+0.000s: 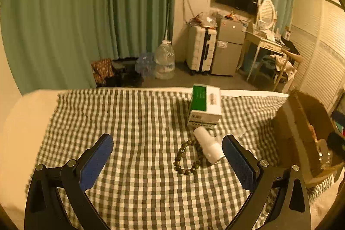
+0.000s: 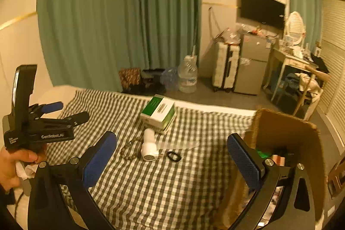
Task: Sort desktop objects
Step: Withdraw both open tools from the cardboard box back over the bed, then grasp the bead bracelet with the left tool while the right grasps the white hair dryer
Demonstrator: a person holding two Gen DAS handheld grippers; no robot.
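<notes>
Left gripper (image 1: 167, 153) spread wide, empty, above the checked bedspread (image 1: 133, 118). Just ahead: dark green beaded bracelet (image 1: 189, 157), floppy, pinch one side; touching it, the white plastic cylinder device (image 1: 208, 147), light, slippery, grip mid-body. Right gripper (image 2: 172, 153) likewise agape beside the brown cardboard box (image 2: 286, 133).

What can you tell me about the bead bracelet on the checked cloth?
The bead bracelet is a closed loop of round, dark greenish-brown beads, glossy like polished wood or stone. It lies flat on the checked cloth, just left of the white cylindrical device, whose side rests against or over a few beads. Nothing grips it; it lies ahead of the open left gripper.
</notes>
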